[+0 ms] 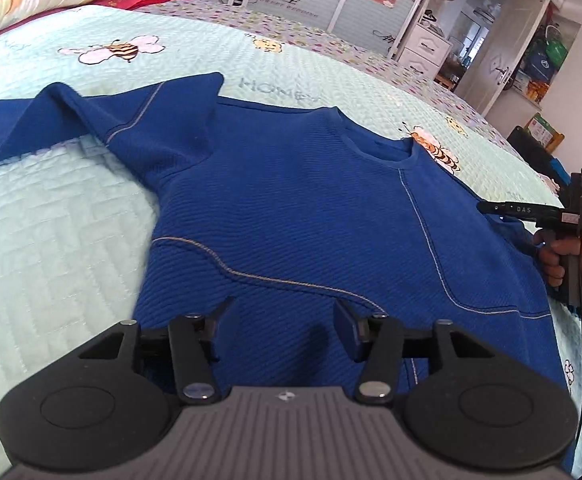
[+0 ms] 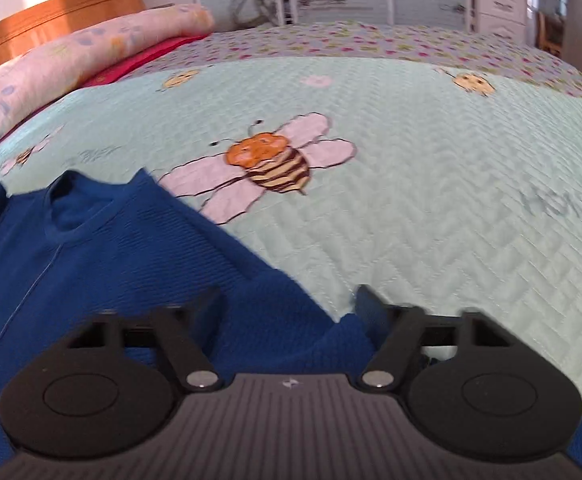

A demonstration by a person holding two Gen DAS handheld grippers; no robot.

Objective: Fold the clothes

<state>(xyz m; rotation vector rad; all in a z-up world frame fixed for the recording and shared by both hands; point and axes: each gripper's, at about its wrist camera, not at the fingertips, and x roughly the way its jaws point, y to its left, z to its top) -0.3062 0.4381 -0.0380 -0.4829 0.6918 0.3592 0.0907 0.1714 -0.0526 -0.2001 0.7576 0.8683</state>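
A blue long-sleeved shirt (image 1: 291, 208) lies flat on the bed, neck away from me. One sleeve (image 1: 51, 120) stretches out to the left. My left gripper (image 1: 283, 316) hovers over the shirt's lower body, jaws apart with nothing pinched. In the right wrist view the shirt's shoulder edge (image 2: 195, 248) runs diagonally, and a fold of blue cloth lies between the spread fingers of my right gripper (image 2: 289, 304), which is open. The left wrist view shows that right gripper (image 1: 491, 207), held by a hand (image 1: 551, 256), at the shirt's right side.
A pale green quilt (image 2: 431, 200) with bee pictures (image 2: 275, 164) covers the bed. A rolled floral duvet (image 2: 71, 64) and a wooden headboard (image 2: 51, 16) lie at the far left. Cabinets and drawers (image 1: 427, 48) stand beyond the bed.
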